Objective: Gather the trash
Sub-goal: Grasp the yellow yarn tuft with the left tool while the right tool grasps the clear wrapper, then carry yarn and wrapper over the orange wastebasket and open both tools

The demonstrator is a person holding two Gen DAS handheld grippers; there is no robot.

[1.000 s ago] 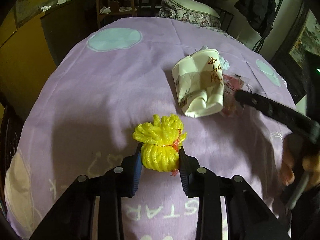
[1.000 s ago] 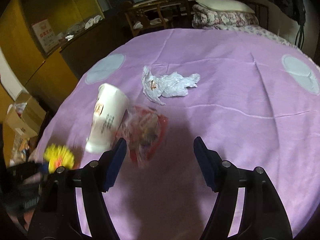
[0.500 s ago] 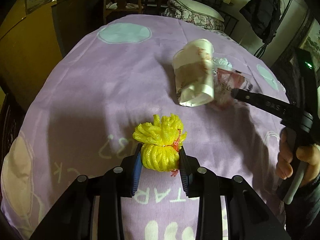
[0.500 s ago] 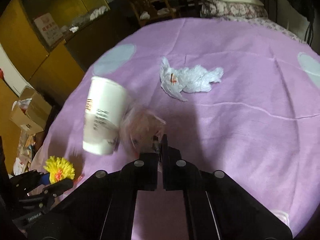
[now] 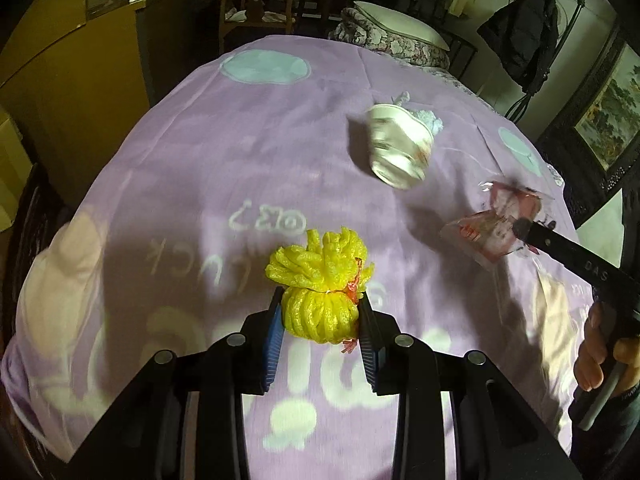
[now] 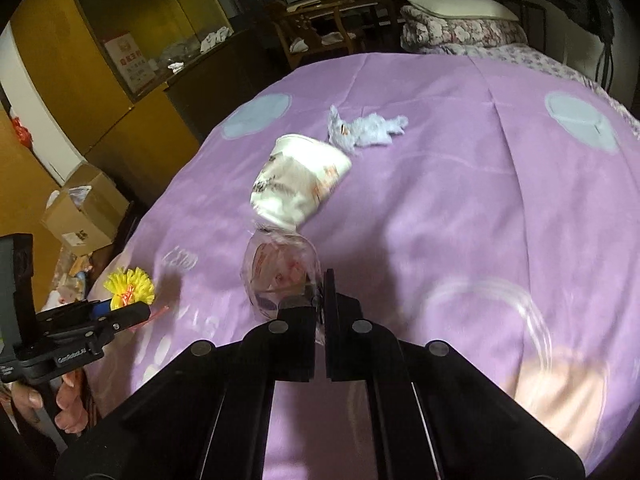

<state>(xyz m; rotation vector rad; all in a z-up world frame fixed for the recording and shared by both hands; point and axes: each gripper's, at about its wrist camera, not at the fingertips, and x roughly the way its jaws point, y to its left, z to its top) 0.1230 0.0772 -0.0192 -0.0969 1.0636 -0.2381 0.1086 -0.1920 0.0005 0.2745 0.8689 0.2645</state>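
My left gripper (image 5: 320, 312) is shut on a yellow foam net (image 5: 318, 280) and holds it over the purple cloth; the net also shows in the right wrist view (image 6: 130, 286). My right gripper (image 6: 320, 300) is shut on a clear plastic wrapper with red print (image 6: 280, 272), lifted off the cloth; the wrapper also shows in the left wrist view (image 5: 496, 226). A white paper cup (image 6: 298, 180) lies on its side beyond it, also in the left wrist view (image 5: 400, 146). A crumpled white tissue (image 6: 366, 130) lies just behind the cup.
A purple tablecloth (image 6: 460, 200) covers the round table. A cardboard box (image 6: 82, 212) stands on the floor at the left. A yellow cabinet (image 6: 52, 80), chairs (image 6: 320, 28) and a bed with a pillow (image 6: 460, 12) stand beyond the table.
My right gripper closed on the plastic wrapper and lifted it. The paper cup rolled away toward the tissue. Both grippers drew back toward the table's near edge, the left still holding the net.
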